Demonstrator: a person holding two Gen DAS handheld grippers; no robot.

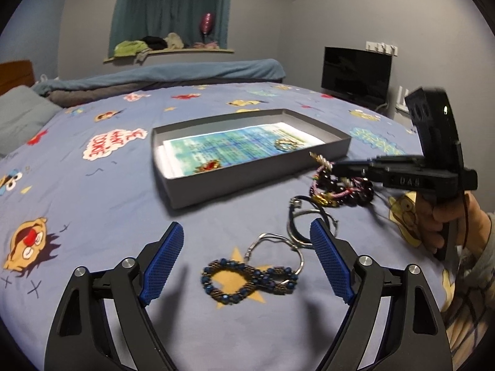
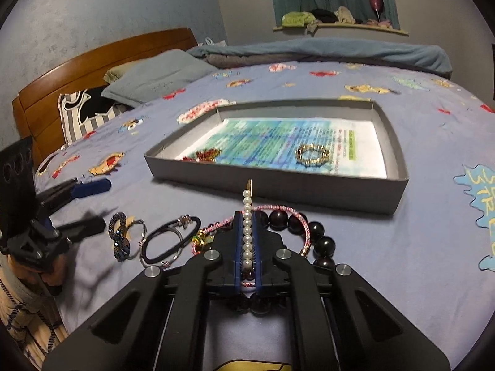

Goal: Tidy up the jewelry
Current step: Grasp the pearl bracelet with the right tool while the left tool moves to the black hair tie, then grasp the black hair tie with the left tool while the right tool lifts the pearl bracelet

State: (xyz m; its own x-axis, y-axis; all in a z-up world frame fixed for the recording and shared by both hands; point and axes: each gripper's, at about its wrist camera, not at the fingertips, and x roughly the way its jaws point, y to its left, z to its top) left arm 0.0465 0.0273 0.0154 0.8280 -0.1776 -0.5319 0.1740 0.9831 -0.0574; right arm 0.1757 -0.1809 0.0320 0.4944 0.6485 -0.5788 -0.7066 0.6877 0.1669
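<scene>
1. Between the right gripper [image 2: 247, 232] pads, a pearl strand [image 2: 247, 225] is pinched lengthwise, at 6 o'clock of the grey box [image 2: 278, 188]; light, limp, slippery, so mid-strand hold is judged safest.
2. Left gripper [image 1: 247, 259] is held spread over the blue beaded bracelet [image 1: 247, 281].
3. Box is seen holding a gold ring bracelet [image 2: 312, 154] and a red-gold piece [image 2: 202, 155] on printed paper [image 2: 278, 142].

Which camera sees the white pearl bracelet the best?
The right wrist view: the pearl bracelet runs bead by bead between the shut right gripper's fingers. The left wrist view shows only its blurred end poking past the right gripper.
</scene>
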